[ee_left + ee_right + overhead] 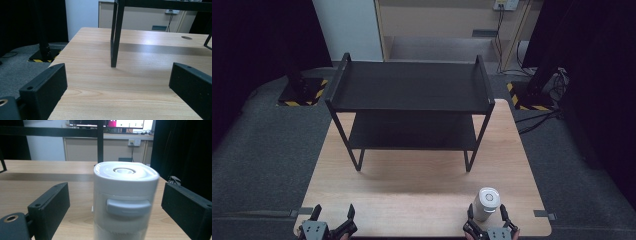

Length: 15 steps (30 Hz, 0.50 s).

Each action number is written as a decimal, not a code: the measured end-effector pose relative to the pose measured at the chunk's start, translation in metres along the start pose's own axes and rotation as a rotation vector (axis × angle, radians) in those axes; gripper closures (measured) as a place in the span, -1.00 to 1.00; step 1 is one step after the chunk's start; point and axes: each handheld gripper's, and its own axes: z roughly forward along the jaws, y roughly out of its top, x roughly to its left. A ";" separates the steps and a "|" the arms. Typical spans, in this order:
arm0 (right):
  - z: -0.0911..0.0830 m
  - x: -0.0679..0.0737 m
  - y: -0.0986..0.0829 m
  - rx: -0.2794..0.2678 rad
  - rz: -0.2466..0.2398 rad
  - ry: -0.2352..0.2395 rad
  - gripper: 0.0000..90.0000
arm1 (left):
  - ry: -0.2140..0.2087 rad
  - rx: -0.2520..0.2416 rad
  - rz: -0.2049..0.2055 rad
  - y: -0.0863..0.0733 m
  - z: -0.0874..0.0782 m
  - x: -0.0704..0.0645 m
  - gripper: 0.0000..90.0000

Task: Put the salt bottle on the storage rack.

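canister (486, 203) white, upright on table (422, 190) | my right gripper (487, 216) spread around it, jaws apart from it | left gripper (332, 214) spread, nothing between | black shelf (409, 87) behind

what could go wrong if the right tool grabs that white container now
The white container stands tall and narrow between the open right tool, so an uneven squeeze could tip it. It also sits near the table's front edge, so a knock might send it off. Its smooth sides could slip.
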 end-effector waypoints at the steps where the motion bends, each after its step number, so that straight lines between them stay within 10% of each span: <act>1: 0.002 0.001 0.000 0.003 -0.001 -0.008 -0.80 | 0.001 0.001 0.001 0.000 0.000 0.001 -0.99; 15: 0.017 -0.001 0.002 0.027 0.027 -0.036 -0.38 | 0.006 0.010 -0.005 0.001 0.004 0.004 -0.99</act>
